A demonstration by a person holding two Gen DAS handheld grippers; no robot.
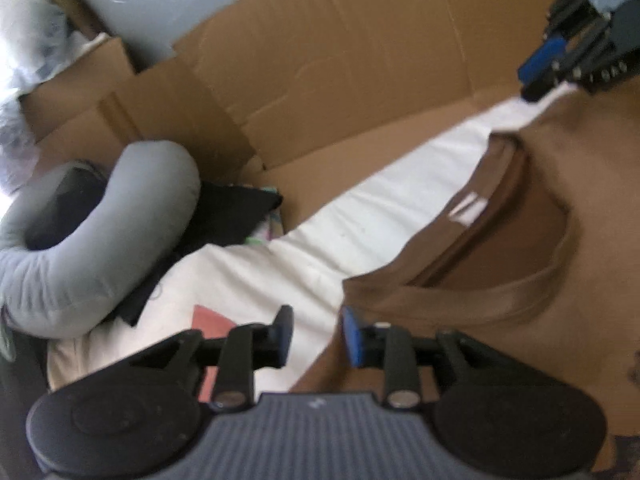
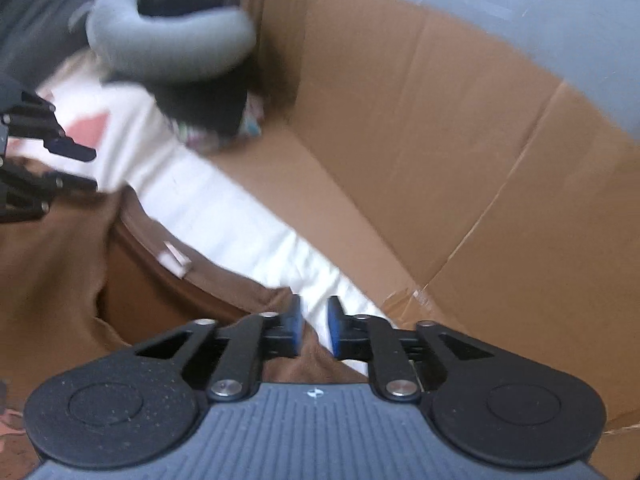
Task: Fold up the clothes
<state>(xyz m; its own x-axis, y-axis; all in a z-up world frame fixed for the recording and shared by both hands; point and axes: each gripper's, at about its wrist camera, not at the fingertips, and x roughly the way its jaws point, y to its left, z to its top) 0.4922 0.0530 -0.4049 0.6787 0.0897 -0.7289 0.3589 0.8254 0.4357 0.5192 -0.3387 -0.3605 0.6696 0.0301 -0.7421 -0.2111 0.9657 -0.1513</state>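
A brown T-shirt [image 1: 520,320] lies spread on a white sheet [image 1: 360,208], its neck opening and white label [image 1: 468,208] facing up. My left gripper [image 1: 316,320] hovers at the shirt's left edge, jaws apart, with only sheet showing in the gap. My right gripper [image 2: 314,312] hangs over the shirt's [image 2: 48,280] opposite edge, pads a little apart with sheet [image 2: 240,220] and brown cloth below them, nothing pinched. Each gripper also shows in the other's view: the right gripper [image 1: 560,68] at top right, the left gripper [image 2: 84,168] at the left edge.
A grey neck pillow [image 1: 100,240] lies on dark clothes [image 1: 228,208] at the sheet's far left end. Flattened cardboard [image 1: 360,60] stands as a wall behind the sheet. The pillow [image 2: 172,40] and cardboard [image 2: 440,160] also appear in the right wrist view.
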